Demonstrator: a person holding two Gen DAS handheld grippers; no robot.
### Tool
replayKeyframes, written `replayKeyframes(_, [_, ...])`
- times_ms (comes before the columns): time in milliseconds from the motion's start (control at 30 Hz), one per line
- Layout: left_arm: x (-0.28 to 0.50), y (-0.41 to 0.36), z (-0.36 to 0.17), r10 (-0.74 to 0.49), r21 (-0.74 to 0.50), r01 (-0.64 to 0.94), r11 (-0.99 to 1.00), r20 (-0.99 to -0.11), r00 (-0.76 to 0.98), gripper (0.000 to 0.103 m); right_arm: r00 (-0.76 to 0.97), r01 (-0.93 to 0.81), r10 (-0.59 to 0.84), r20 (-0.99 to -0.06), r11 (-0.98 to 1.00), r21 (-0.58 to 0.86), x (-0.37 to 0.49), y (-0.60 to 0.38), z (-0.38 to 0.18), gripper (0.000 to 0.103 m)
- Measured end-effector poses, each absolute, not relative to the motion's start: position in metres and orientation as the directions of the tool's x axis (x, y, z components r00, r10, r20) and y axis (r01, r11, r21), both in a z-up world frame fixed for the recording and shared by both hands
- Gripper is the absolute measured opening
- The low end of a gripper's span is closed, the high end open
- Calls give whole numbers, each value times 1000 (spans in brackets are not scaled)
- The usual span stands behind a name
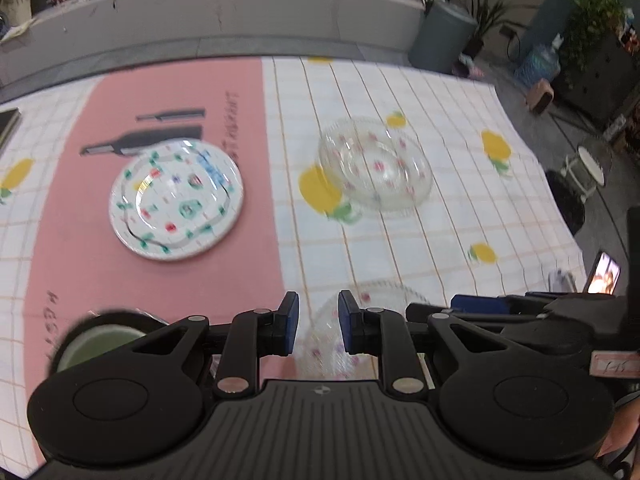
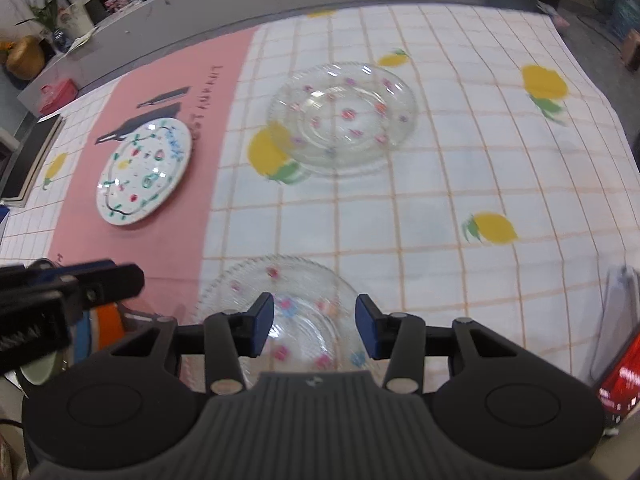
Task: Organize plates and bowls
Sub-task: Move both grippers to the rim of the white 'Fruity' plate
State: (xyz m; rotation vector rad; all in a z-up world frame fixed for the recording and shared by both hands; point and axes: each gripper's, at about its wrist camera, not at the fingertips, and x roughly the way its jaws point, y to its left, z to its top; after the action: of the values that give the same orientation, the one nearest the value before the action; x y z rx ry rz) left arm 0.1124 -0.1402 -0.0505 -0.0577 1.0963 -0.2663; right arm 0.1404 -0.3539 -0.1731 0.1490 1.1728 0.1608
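A white plate with coloured doodles [image 1: 176,200] [image 2: 143,171] lies on the pink mat at the left. A clear glass plate with pink flowers [image 1: 376,164] [image 2: 342,114] lies on the checked cloth further out. A second clear flowered glass plate [image 2: 280,312] [image 1: 332,340] lies near the front edge, under both grippers. My left gripper [image 1: 318,326] is open and empty above its left side. My right gripper [image 2: 314,328] is open and empty above it. A green bowl [image 1: 100,346] sits at the front left.
The table carries a white checked cloth with lemons [image 2: 460,168] and a pink mat [image 1: 160,92]. A dark tray [image 2: 28,164] sits at the far left. A phone [image 1: 604,276] lies at the right edge. A grey bin [image 1: 440,36] stands beyond the table.
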Motion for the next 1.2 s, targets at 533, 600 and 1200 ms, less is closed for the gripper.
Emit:
replayKeyframes(533, [177, -42, -21, -170, -147, 87, 985, -872, 459, 24, 469, -139, 319, -823, 947, 288, 197, -306, -157, 49])
replayKeyframes(600, [185, -31, -24, -156, -130, 88, 988, -873, 461, 24, 451, -145, 328, -830, 945, 294, 207, -296, -160, 49])
replayKeyframes(1200, [242, 42, -109, -232, -234, 46, 971, -877, 420, 24, 364, -112, 377, -852, 925, 362, 268, -245, -221, 37])
